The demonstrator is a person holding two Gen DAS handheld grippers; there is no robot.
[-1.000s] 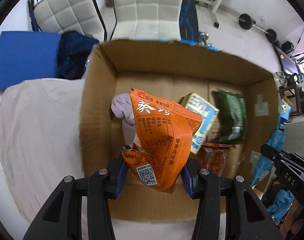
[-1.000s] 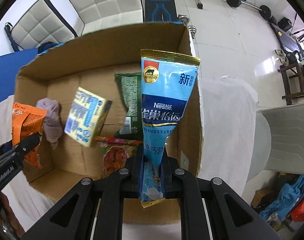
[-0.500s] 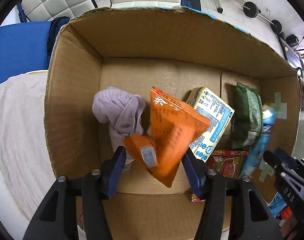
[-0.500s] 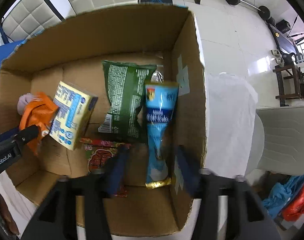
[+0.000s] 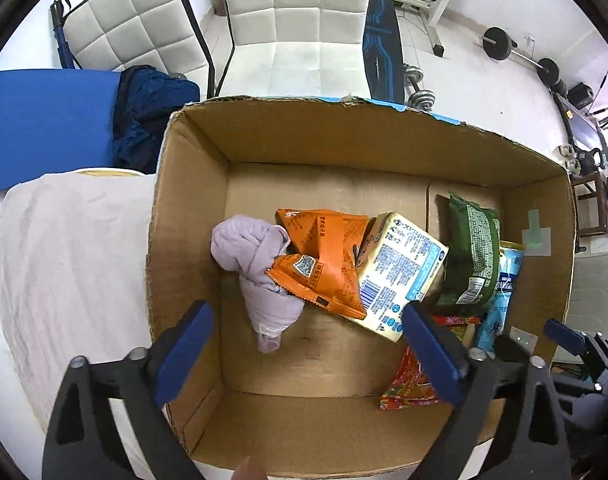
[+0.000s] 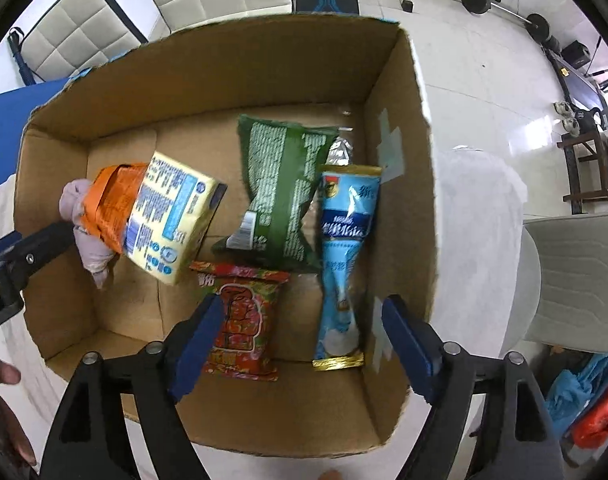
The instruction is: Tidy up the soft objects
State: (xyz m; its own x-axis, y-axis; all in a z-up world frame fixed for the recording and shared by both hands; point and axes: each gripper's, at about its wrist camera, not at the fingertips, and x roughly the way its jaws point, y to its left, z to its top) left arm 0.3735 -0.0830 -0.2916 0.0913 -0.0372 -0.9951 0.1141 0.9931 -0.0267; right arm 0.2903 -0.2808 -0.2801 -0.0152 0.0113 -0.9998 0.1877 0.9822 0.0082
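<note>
**Spotter:** White floor tiles, padded chairs [image 5: 296, 28] and barbells [image 6: 504, 4] sit behind the cardboard box [image 5: 344, 140], which stands on a pale cloth [image 5: 72, 248]. Take the box as your landmark.

**Operator:** Where are my tongs?

**Spotter:** Your left gripper [image 5: 308, 354] hangs over the box's near wall, blue pads spread wide, nothing between them. Your right gripper [image 6: 300, 346] sits above the near right corner of the box — spread wide too, and empty.

**Operator:** And the goods?

**Spotter:** All on the box floor. Toward the left wall you have the lilac cloth bundle [image 5: 260, 268], with the orange snack bag [image 5: 324, 260] crumpled against it and partly over it. Next toward the middle, the yellow-and-blue carton [image 6: 168, 216] is tilted, leaning on the orange bag. Right of that lies the green packet [image 6: 280, 192], and hard by the right wall the light-blue Nestle pouch [image 6: 344, 256] lies lengthwise, its gold-edged end toward the near wall. Near the middle of the near side, the red patterned packet [image 6: 244, 320] lies flat — its upper edge touches the green packet.
</note>
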